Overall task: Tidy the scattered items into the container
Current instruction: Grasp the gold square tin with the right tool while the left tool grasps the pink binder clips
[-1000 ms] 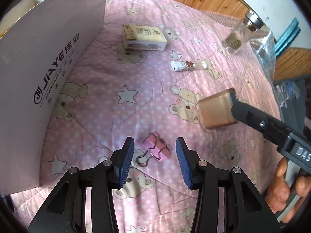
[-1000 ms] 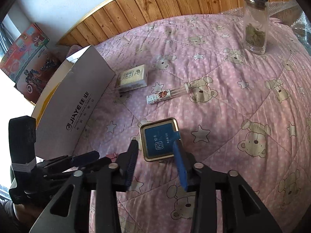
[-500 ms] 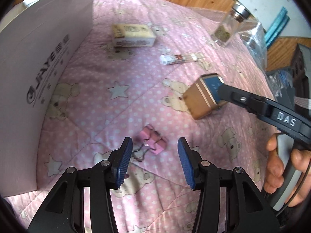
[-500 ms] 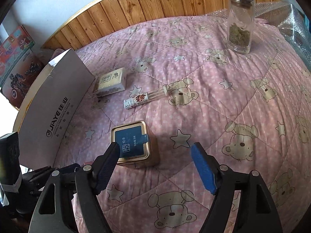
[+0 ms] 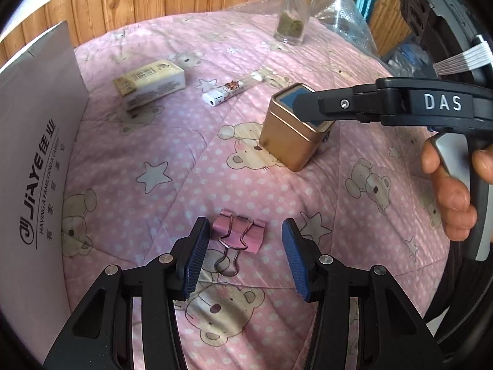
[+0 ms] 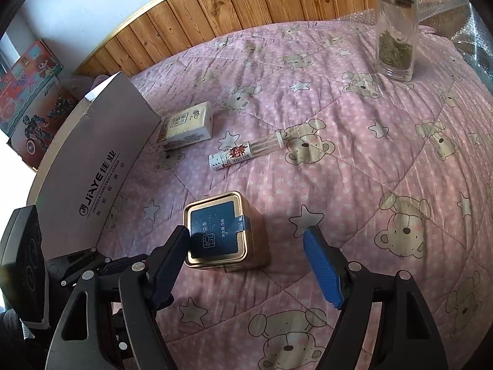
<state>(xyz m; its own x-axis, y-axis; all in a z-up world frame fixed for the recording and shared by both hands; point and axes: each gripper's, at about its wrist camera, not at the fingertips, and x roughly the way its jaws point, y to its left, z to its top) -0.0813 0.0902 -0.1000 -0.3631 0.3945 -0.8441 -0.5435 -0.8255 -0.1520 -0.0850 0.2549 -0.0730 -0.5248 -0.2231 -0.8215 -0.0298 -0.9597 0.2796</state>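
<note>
Nothing visibly boxed yet. Left gripper (image 5: 243, 252) fingers spread around pink clip (image 5: 242, 235), at box (image 5: 37, 166)'s 3 o'clock. Right gripper (image 6: 246, 265) fingers wide, straddling gold tin (image 6: 225, 231), no grip. Packet (image 6: 188, 126), tube (image 6: 246, 151), jar (image 6: 396, 30) remain on bed (image 6: 369, 185).

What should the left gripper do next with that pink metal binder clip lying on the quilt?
Probably ease the left gripper down and close it on the pink metal binder clip. Its jaws stand open, the clip lies on the pink bear-print quilt between the fingertips, untouched, and the white cardboard box stands close by.

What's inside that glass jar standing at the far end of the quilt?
The glass jar holds dried greenish leaves at its bottom; above them it looks empty. Its metal lid hides the top.
</note>
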